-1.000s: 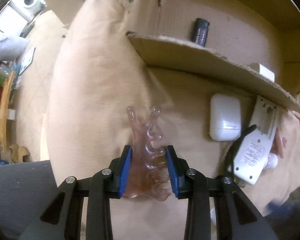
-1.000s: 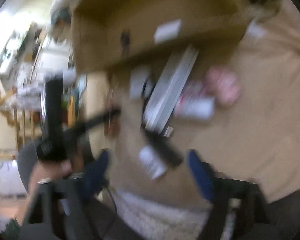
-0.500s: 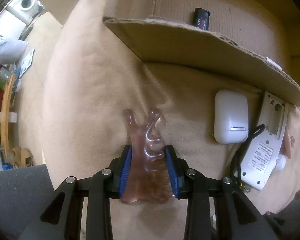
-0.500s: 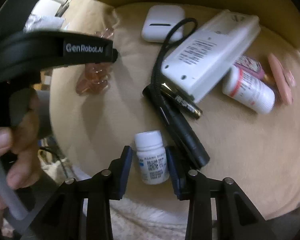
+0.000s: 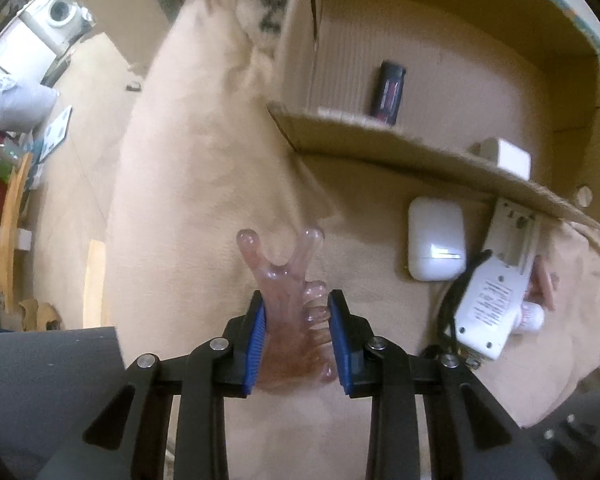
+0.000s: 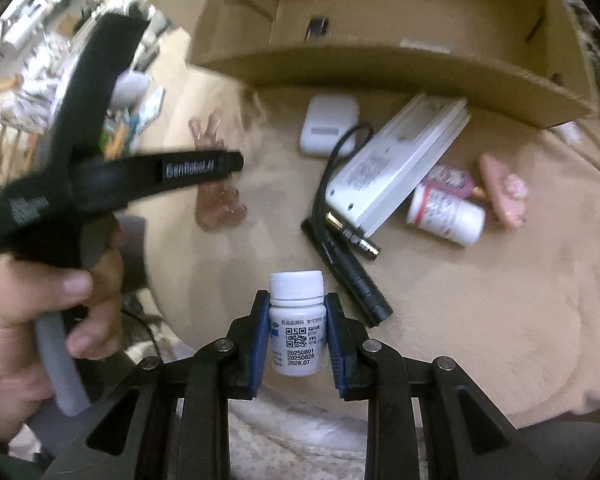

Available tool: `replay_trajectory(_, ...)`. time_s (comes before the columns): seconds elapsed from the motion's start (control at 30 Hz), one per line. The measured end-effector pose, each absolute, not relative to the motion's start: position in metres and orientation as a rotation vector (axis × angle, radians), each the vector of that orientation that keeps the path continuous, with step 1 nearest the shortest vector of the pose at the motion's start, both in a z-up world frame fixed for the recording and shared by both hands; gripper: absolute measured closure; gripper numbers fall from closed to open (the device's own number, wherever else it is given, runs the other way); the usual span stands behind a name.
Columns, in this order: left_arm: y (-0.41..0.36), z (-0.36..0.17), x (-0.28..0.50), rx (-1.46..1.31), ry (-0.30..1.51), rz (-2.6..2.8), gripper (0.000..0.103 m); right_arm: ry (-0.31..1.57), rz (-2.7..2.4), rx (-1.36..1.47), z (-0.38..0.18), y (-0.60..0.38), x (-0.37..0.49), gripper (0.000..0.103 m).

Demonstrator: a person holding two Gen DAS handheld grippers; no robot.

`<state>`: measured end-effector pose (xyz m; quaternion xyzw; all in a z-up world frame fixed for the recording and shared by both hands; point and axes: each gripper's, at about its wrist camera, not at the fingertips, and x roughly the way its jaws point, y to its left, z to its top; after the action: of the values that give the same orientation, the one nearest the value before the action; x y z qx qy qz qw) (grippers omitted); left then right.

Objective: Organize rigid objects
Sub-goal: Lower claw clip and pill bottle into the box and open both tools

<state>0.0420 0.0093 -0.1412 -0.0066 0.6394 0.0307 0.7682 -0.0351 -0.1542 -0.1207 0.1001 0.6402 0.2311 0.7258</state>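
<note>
My left gripper (image 5: 296,308) is shut on a translucent pink hair clip (image 5: 276,276), its jaws squeezing in slightly, and it holds the clip just above the beige cloth. The right wrist view shows the same clip (image 6: 216,208) under the left gripper's black body (image 6: 196,168). A small white pill bottle (image 6: 298,336) with a printed label stands between my right gripper's (image 6: 296,304) closing jaws. Both blue pads press on the bottle's sides. An open cardboard box (image 5: 420,152) stands beyond both grippers.
The box (image 6: 380,64) holds a black stick (image 5: 390,92) and a white block (image 5: 508,156). In front lie a white earbud case (image 6: 328,124), a white device with a black cable (image 6: 396,164), a black torch (image 6: 356,276), another bottle (image 6: 446,212) and a pink item (image 6: 504,192). A hand (image 6: 40,312) grips the left tool.
The right gripper's jaws went from wide apart to shut on the white bottle and raised it off the cloth. The left gripper kept the clip and rose a little.
</note>
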Motion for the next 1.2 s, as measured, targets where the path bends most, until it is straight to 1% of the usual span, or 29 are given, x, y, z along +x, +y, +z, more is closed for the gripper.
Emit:
replay_trajectory(0.17, 0.011, -0.106, 0.025, -0.007, 1.307, 0.039, 0.075, 1.320, 0.494, 0.265, -0.096, -0.201, -0.031, 0.075)
replay_trajectory(0.4, 0.002, -0.043, 0.014, 0.052, 1.116, 0.017, 0.075, 1.153, 0.442, 0.296, -0.054, -0.230, -0.014, 0.075)
replay_trajectory(0.53, -0.003, -0.012, 0.025, 0.055, 1.042, 0.004, 0.075, 1.072, 0.419, 0.305, -0.039, -0.235, 0.005, 0.075)
replay_trajectory(0.67, -0.007, 0.009, 0.052, 0.043, 1.011, -0.018, 0.075, 1.015, 0.395, 0.311, -0.019, -0.246, 0.023, 0.075)
replay_trajectory(0.8, -0.014, 0.019, 0.080, 0.058, 0.986, -0.030, 0.075, 0.975, 0.372, 0.320, -0.007, -0.256, 0.050, 0.075)
replay_trajectory(0.93, -0.026, 0.017, 0.107, 0.078, 0.977, -0.032, 0.075, 0.956, 0.352, 0.322, 0.000, -0.261, 0.078, 0.075)
replay_trajectory(1.1, -0.039, 0.004, 0.136, 0.092, 0.992, -0.040, 0.075, 0.977, 0.329, 0.341, -0.022, -0.260, 0.108, 0.075)
replay_trajectory(1.2, -0.045, -0.013, 0.151, 0.081, 1.025, -0.044, 0.075, 1.009, 0.327, 0.356, -0.041, -0.260, 0.116, 0.075)
